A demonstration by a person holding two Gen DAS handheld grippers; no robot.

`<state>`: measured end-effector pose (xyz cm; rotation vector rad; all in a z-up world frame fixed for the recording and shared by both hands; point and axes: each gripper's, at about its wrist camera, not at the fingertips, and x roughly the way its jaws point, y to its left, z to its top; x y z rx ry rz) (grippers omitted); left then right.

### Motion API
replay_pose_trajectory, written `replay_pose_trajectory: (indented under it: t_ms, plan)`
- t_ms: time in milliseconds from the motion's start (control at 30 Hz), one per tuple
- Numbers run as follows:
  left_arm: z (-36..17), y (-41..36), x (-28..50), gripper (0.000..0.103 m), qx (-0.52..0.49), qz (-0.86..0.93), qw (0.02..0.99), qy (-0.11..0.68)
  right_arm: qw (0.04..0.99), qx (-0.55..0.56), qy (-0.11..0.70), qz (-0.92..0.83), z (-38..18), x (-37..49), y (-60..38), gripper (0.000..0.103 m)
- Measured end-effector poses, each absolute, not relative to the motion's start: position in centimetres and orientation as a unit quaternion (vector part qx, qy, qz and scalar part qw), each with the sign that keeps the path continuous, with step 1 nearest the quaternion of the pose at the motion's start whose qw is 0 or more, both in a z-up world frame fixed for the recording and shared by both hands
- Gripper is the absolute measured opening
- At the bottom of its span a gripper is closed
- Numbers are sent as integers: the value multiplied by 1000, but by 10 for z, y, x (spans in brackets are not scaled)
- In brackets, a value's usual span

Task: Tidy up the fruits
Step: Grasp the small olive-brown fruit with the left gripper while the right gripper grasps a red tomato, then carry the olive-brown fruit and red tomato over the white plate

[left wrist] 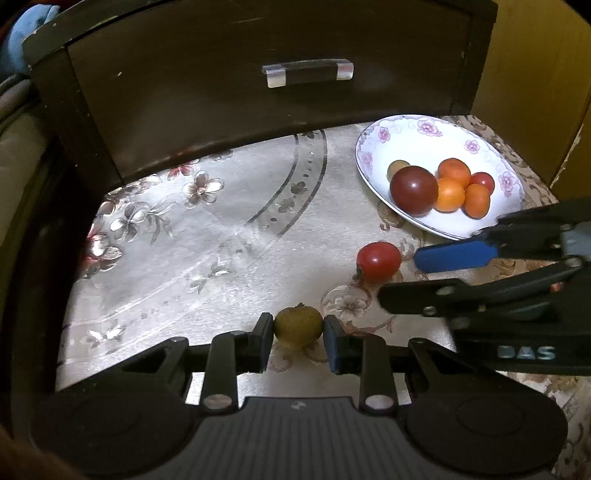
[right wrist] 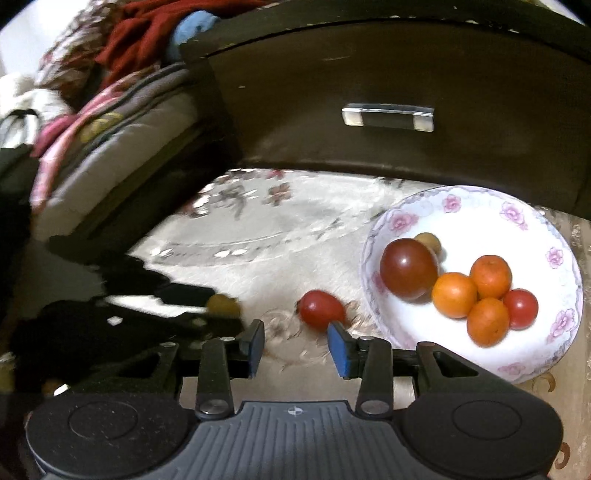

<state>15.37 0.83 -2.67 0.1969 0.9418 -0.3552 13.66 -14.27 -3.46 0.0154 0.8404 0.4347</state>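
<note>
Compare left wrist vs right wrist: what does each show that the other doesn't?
Left wrist only: left gripper shut on the green fruit.

Right wrist only: right gripper open, empty, just short of the red tomato; bedding and red cloth.

Both: floral plate with six fruits, the loose tomato beside it, drawer handle.

The left tongs (left wrist: 298, 328) are reaching forward low over the bench, their two pads pressing on either side of a small green fruit (left wrist: 297, 325). The right tongs (right wrist: 296, 341) are coming in from the right side, fingers spread with a clear gap between the blue pads (right wrist: 340, 350), gripping nothing and hovering just above the surface.
</note>
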Motion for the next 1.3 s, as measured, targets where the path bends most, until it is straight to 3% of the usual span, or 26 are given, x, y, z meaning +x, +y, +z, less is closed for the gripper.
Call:
replay_pose_trajectory:
  t_ms: [267,567,800,1300]
  plan:
    - [-32,21,157,38,83,-173,863,467,900,10,403,168,-48,154,-129,43]
    - [-34,22,159,38,77,-175,860,473,906,-16,398,142,-53,164,-115,42]
    - [-34,21,159,38,79,-180,857,476,904,-52,405,122,-54,160,-111,27]
    - [-19,5,142,38,75,-237,854,456,877,-74,454,143,-27,88,-141,25]
